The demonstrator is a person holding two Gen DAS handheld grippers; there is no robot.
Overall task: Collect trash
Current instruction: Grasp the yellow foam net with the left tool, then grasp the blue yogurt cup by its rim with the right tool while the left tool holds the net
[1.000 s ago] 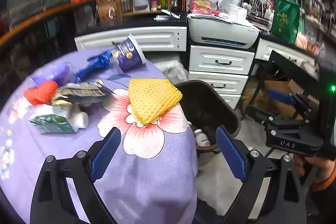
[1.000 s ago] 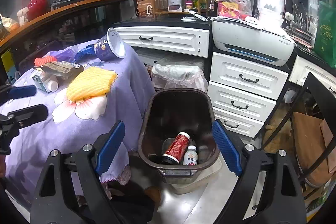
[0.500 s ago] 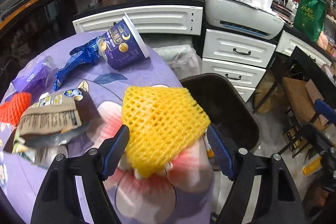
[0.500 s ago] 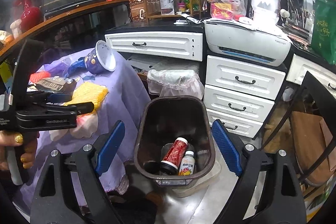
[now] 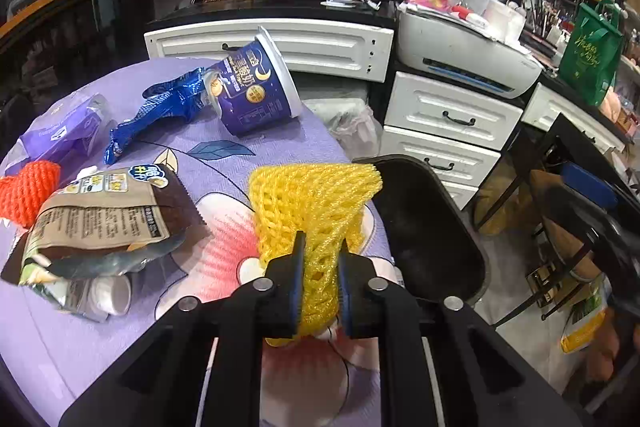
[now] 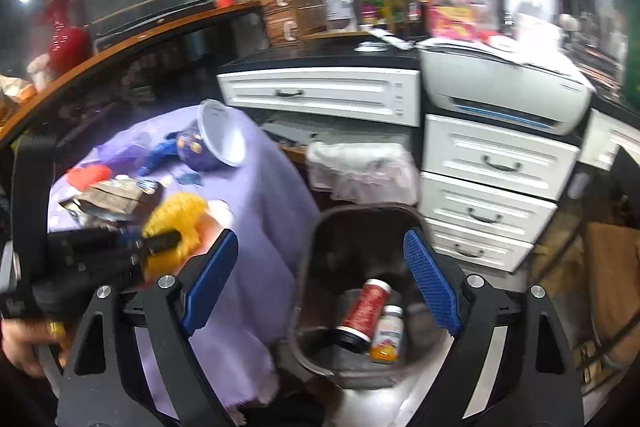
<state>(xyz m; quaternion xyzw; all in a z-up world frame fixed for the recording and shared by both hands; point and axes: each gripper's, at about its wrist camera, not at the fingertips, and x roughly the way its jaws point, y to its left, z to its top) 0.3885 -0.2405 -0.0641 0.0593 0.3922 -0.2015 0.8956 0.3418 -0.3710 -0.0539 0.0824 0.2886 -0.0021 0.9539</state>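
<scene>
Yellow net [image 5: 316, 203] lies on the purple cloth [image 5: 120, 339], pinched by the closing left gripper [image 5: 319, 283]; right gripper [image 6: 320, 279] gapes empty above the bin [image 6: 320, 227].

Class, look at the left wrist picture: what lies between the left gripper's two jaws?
The near end of the yellow foam net lies in the left gripper, pinched as its jaws close, in the left wrist view.

2 bottles [image 6: 370, 319] in bin [image 6: 308, 307] beside table [image 6: 264, 195]
</scene>
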